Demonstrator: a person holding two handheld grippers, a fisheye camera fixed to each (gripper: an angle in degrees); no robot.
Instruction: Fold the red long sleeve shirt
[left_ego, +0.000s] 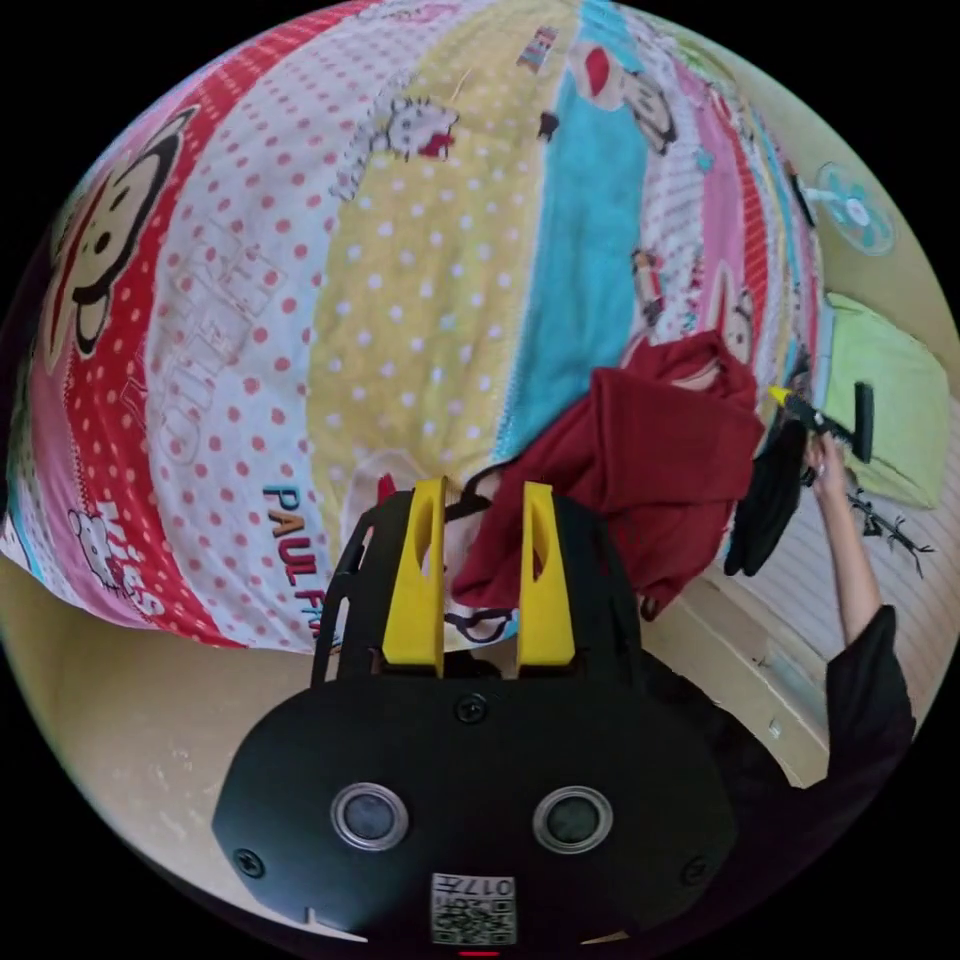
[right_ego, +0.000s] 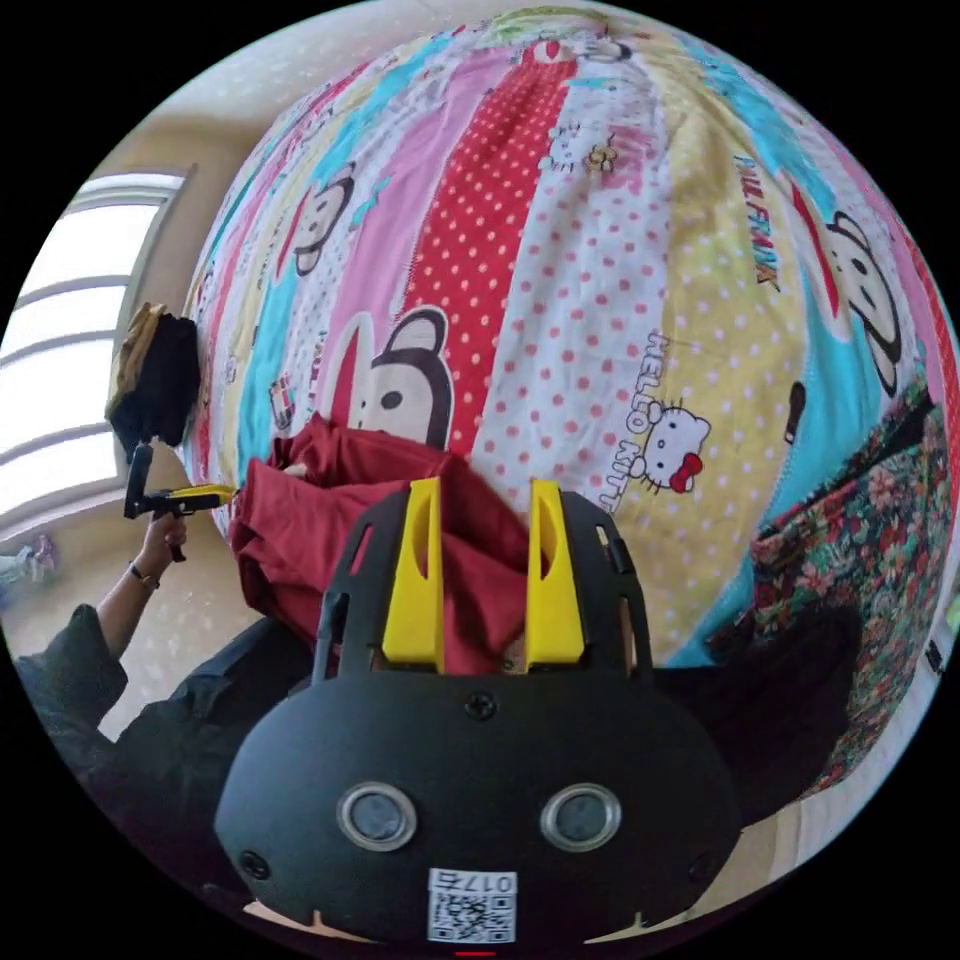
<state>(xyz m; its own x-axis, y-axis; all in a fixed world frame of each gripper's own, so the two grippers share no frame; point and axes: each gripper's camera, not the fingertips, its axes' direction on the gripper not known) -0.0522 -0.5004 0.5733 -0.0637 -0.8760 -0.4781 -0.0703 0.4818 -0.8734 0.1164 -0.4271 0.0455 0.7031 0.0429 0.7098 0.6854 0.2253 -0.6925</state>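
Left gripper view shows the left gripper (left_ego: 482, 500) with its yellow jaws parted and gripping nothing, the red long sleeve shirt (left_ego: 650, 470) bunched on the patterned bedspread (left_ego: 400, 280) just beyond them. In the right gripper view the right gripper (right_ego: 485, 500) also stands apart, empty, over the crumpled cloth. Judging by that heap, each gripper should pinch one shoulder seam and draw the shirt flat before any fold.
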